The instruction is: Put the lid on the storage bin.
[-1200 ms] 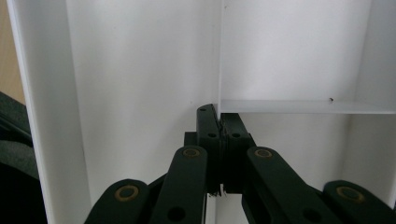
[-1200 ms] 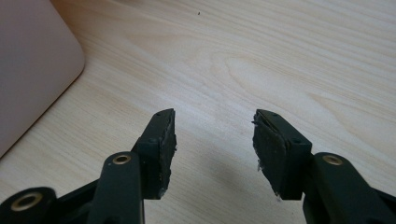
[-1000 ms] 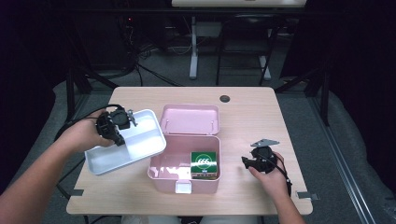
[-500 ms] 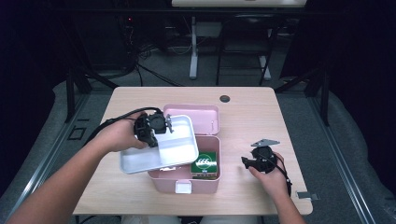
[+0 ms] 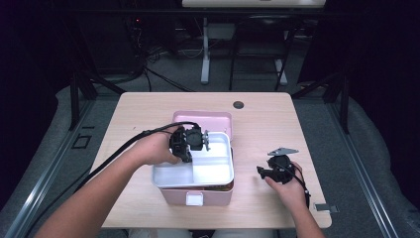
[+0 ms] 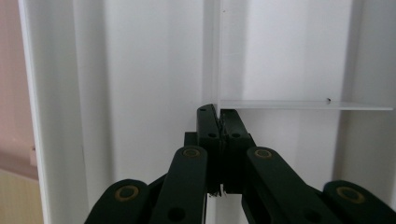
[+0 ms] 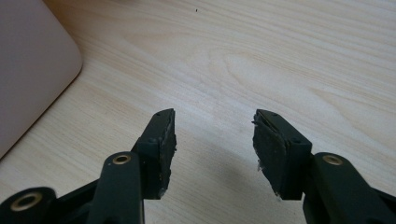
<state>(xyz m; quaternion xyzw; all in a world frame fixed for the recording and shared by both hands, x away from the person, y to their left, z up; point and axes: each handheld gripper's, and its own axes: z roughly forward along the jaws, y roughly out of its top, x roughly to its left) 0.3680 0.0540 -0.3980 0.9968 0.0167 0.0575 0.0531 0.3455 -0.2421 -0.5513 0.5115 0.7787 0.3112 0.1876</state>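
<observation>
A white divided tray [image 5: 213, 171] sits on top of the open pink box [image 5: 195, 198], covering most of its inside. The box's lid [image 5: 203, 119] stands open behind it. My left gripper [image 5: 190, 141] is over the tray's far left part, shut on the thin dividing wall [image 6: 217, 56] of the tray [image 6: 140, 70], its jaws [image 6: 219, 112] pressed together around it. My right gripper [image 5: 262, 172] rests low on the table to the right of the box, open [image 7: 215, 135] with bare wood between its jaws. A rounded corner of the pink box [image 7: 32, 60] lies off to its left.
The light wooden table [image 5: 277, 124] has a small dark round grommet [image 5: 238, 104] near its far edge. Black cables trail from the left gripper across the table's left side. Dark floor, table legs and stands surround the table.
The left gripper has carried the white tray from the table's left side rightward, over the pink box, and down onto it, hiding the green item inside. The right gripper has stayed still.
</observation>
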